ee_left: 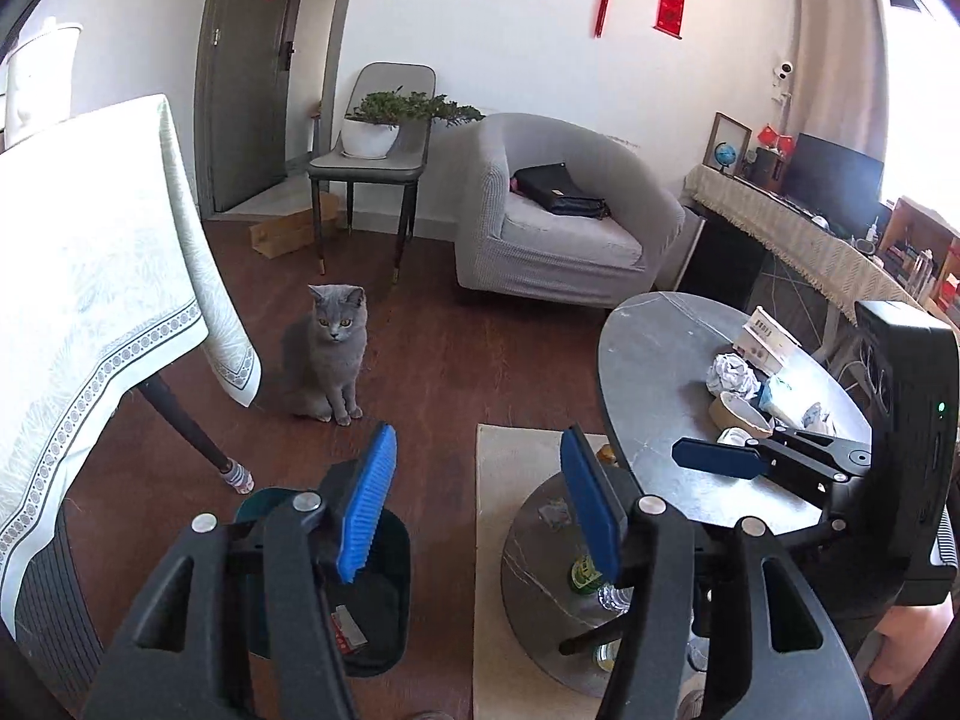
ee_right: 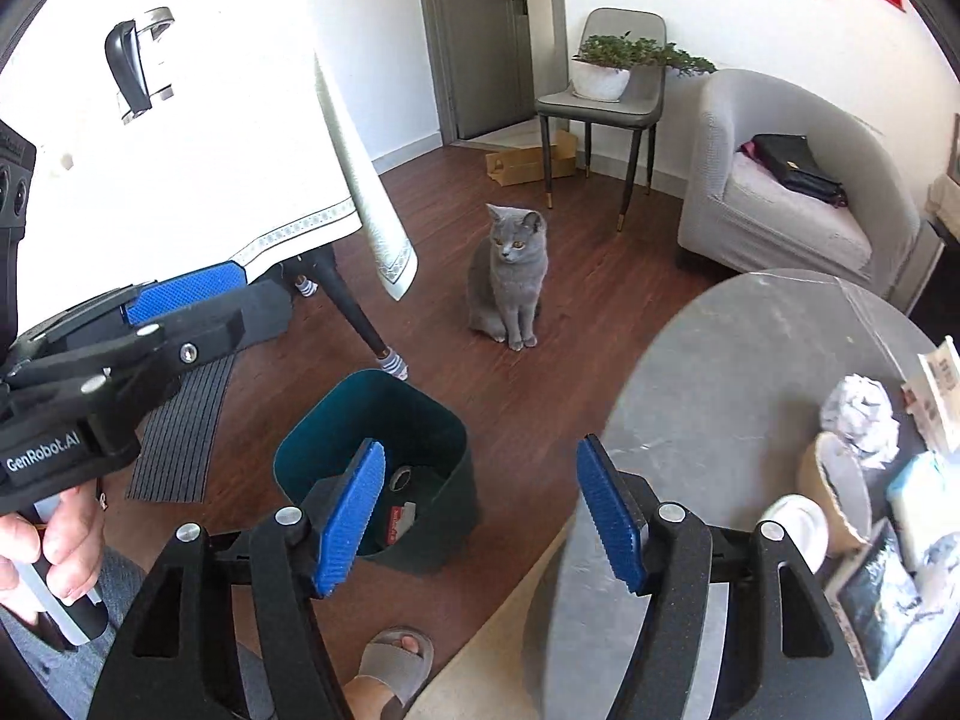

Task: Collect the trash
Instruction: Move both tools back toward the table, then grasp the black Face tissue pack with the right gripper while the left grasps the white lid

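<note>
A dark teal trash bin (ee_right: 372,420) stands on the wood floor left of the round grey table (ee_right: 708,372); it holds a red-and-white wrapper (ee_right: 399,523). It also shows in the left wrist view (ee_left: 384,600). On the table lie a crumpled white paper ball (ee_right: 861,414), a tipped paper cup (ee_right: 837,489), a white lid (ee_right: 795,531) and packets. My left gripper (ee_left: 477,480) is open and empty above the floor between bin and table. My right gripper (ee_right: 480,510) is open and empty, over the bin's right side and the table's left edge.
A grey cat (ee_right: 509,276) sits on the floor beyond the bin. A cloth-covered table (ee_left: 90,276) stands at left, its leg (ee_right: 354,306) near the bin. A lower round shelf with bottles (ee_left: 585,576) sits under the grey table. A sandalled foot (ee_right: 393,660) is below.
</note>
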Motion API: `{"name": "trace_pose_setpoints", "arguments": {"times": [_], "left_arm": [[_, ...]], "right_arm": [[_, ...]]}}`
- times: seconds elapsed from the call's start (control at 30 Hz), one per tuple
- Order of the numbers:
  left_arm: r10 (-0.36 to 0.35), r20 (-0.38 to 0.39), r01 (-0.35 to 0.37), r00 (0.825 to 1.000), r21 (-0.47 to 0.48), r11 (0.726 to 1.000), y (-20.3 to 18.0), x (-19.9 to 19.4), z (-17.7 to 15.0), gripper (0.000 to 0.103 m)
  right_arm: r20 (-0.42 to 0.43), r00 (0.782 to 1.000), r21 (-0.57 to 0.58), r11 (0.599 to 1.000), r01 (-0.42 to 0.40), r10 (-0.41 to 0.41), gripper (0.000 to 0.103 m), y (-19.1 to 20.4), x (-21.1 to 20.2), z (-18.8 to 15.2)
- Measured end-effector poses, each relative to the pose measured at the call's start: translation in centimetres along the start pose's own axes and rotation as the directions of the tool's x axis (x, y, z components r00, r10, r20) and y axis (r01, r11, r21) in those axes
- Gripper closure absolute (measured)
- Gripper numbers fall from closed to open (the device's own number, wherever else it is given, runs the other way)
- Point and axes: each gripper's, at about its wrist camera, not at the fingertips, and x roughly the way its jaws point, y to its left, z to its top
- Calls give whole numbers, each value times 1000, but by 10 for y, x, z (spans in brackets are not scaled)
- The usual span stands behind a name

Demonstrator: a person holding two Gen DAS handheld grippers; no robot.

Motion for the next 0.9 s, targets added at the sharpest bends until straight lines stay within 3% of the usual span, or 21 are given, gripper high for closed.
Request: {"name": "trace_pose_setpoints", "arguments": {"times": [0.2, 0.4, 0.63, 0.73, 0.9], "left_arm": [[-56, -21, 58, 998, 67, 996, -48, 18, -4, 44], [-122, -52, 128, 991, 135, 983, -92, 36, -5, 64], [-231, -118, 251, 966, 200, 947, -151, 66, -8, 83], [-245, -145, 273, 959, 229, 934, -172, 79, -12, 88], [-222, -177, 262, 959, 246, 933, -190, 99, -19, 88]], "right_arm": [[18, 997, 46, 996, 81, -81, 39, -48, -39, -22], [9, 987, 95, 983, 157, -159, 45, -93, -69, -48], [-3, 979, 179, 963, 200, -202, 50, -139, -93, -77], [1, 978, 195, 960, 203, -207, 51, -149, -102, -84], [-7, 980, 202, 960, 195, -198, 51, -157, -106, -92]]}}
